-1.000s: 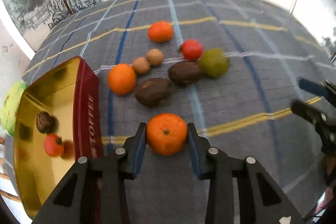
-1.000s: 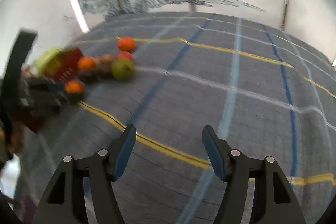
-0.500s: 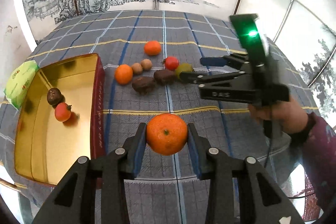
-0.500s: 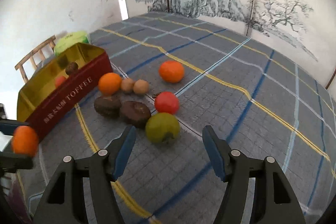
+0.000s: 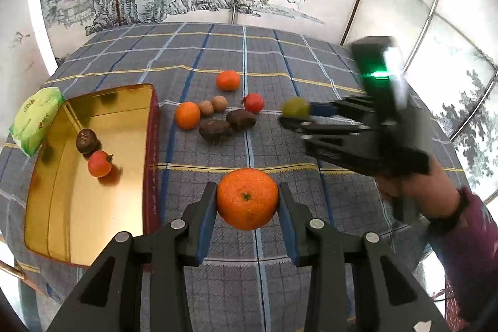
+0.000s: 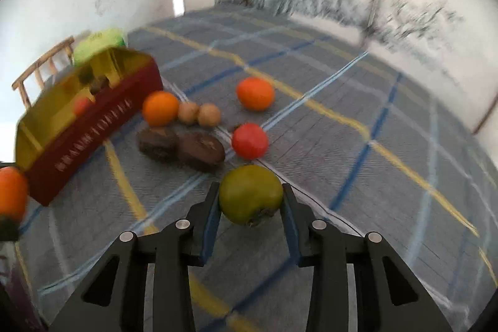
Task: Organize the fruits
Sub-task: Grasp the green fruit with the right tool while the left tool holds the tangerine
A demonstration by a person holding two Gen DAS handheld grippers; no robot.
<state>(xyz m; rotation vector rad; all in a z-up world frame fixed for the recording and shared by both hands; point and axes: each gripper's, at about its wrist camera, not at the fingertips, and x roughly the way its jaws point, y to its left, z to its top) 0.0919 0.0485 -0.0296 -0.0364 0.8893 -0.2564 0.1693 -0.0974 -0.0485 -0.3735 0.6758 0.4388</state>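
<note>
My left gripper (image 5: 247, 195) is shut on an orange mandarin (image 5: 246, 203), held above the checked cloth to the right of the tin. The tin (image 5: 152, 145) is gold inside and red outside, and holds a dark fruit (image 5: 86, 140) and a red fruit (image 5: 99, 163). My right gripper (image 6: 250, 198) has its jaws closing, both pads touching a green fruit (image 6: 250, 195) on the near side of the fruit pile. On the cloth lie two oranges (image 5: 228, 80) (image 5: 187, 115), two small brown fruits (image 5: 206, 107), a red fruit (image 5: 254, 102) and two dark brown fruits (image 5: 215, 129).
A green packet (image 5: 35, 120) lies behind the tin at the table's left edge. A wooden chair back (image 6: 40, 67) stands beyond it. A hand and purple sleeve (image 5: 451, 207) hold the right gripper at the right. A painted screen lines the far side.
The right gripper came in over the fruit pile and closed around the green fruit, which shifted a little right. The left gripper rose with the orange and now views the whole tin.
</note>
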